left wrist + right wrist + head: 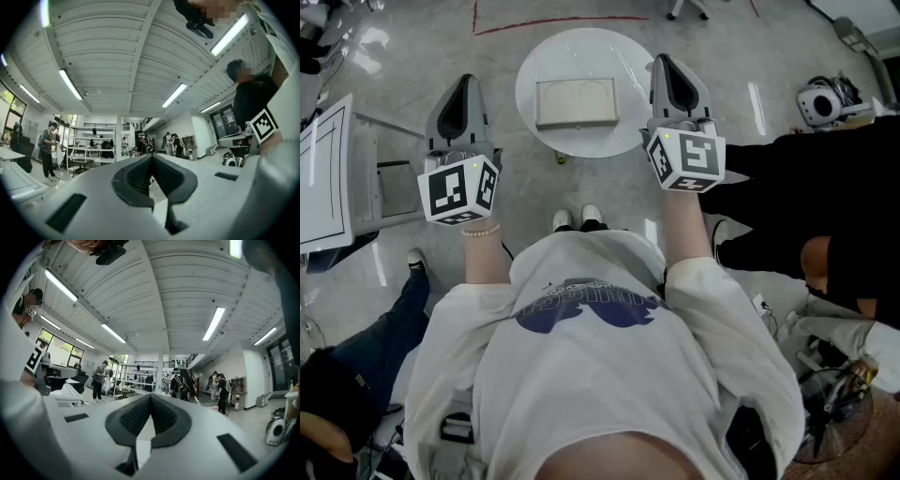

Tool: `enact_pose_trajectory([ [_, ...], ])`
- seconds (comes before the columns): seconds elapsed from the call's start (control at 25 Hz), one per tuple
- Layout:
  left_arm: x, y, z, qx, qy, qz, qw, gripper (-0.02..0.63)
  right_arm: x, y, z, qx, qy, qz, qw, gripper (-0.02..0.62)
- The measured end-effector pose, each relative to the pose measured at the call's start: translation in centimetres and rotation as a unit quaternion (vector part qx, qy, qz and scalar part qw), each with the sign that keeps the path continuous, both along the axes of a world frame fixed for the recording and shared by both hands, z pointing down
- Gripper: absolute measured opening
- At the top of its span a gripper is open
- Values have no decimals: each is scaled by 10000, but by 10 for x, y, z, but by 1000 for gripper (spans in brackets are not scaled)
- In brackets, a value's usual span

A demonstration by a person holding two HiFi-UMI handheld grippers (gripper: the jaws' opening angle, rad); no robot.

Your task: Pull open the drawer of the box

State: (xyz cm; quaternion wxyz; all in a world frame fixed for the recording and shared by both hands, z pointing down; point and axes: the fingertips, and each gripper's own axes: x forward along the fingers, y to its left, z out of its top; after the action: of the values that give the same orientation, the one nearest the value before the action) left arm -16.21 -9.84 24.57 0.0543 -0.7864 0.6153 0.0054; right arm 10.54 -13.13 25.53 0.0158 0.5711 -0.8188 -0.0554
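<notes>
Both claws clenched and empty: left gripper point(467, 82) and right gripper point(665, 62) each show pads pressed together with nothing between them in their own views. The box point(577, 103) sits near the middle of the round white table point(536, 62), ahead of the person and below, between the two grippers as seen from the head view. Long axis of the box runs left-right across the person, with one long side facing them. Both gripper views show only ceiling and the far room, no box, so I judge the jaws are aimed outward and above it, not at it. The right gripper looks nearer, just off the box's right end and overlapping the table rim, while the left one sits off the table over the floor; height above the table can't be read. I can't make out a drawer front or handle from above, only two faint round outlines on the lid. Next move likely needs one claw tipped down and opened, coming in at whichever face carries the pull, probably the near long side
</notes>
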Motion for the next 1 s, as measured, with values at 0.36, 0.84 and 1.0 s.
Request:
enact_pose_trajectory([
  [0.36, 0, 1, 3, -48, -6, -44, 10000, 6, 1, 1, 1, -10, 95, -26, 10000, -3],
  [0.84, 11, -3, 36, -492, -45, -23, 9988, 6, 14, 4, 3, -109, -821, -352, 9959, -2],
  [1.0, 17, -9, 87, -1165, 292, 74, 9927, 8, 14, 0, 37, -593, -941, -601, 9920, 137],
])
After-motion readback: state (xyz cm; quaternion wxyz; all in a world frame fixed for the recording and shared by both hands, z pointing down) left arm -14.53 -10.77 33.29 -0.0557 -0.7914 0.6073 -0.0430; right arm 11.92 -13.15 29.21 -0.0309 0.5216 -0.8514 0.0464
